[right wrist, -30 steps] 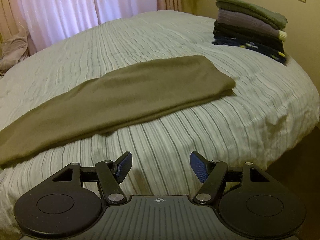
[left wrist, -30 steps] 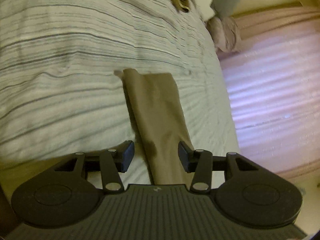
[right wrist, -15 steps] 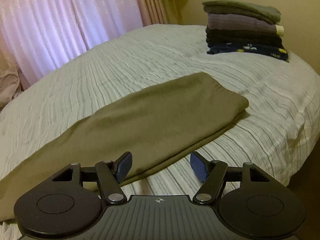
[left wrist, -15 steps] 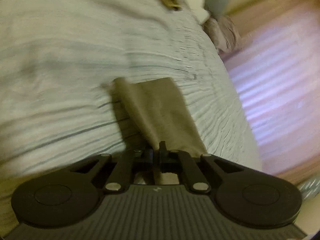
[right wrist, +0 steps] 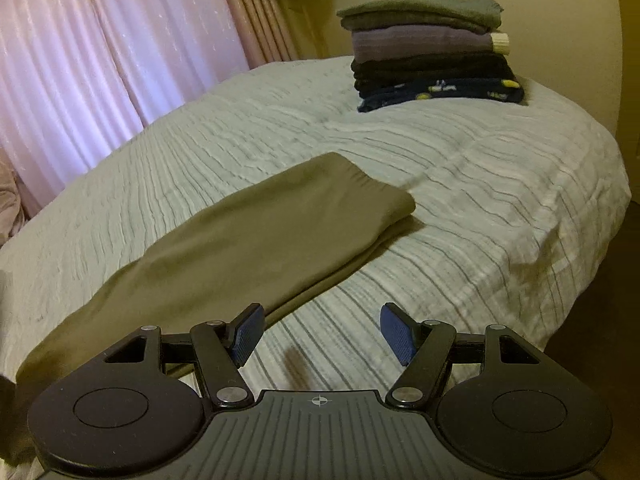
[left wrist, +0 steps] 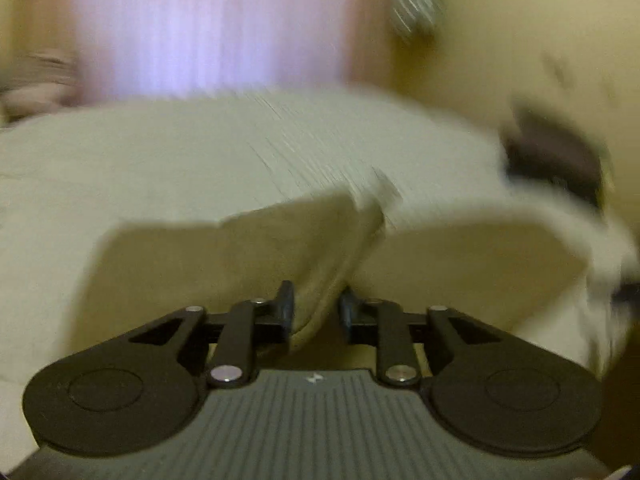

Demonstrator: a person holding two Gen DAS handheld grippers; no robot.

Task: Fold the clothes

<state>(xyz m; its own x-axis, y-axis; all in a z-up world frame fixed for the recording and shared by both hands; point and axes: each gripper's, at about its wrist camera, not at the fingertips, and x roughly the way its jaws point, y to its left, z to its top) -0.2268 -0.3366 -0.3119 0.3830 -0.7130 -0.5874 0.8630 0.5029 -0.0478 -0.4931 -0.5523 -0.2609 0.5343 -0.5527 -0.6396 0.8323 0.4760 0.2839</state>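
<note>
An olive-brown garment (right wrist: 256,248) lies folded lengthwise across the striped bed cover (right wrist: 480,184). Its far folded end lies toward the stack of clothes. My right gripper (right wrist: 320,334) is open and empty, low over the cover beside the garment's near edge. In the blurred left wrist view my left gripper (left wrist: 316,306) is nearly shut on a bunched end of the garment (left wrist: 224,264), which rises between the fingertips and drapes away over the bed.
A stack of folded clothes (right wrist: 432,56) stands at the far right of the bed, blurred in the left wrist view (left wrist: 556,152). Pink curtains (right wrist: 100,48) hang behind the bed. The bed's edge drops off at the right.
My left gripper shut on the garment's end and has swung round fast with it, so its view now faces the curtains. My right gripper moved closer to the garment, still open.
</note>
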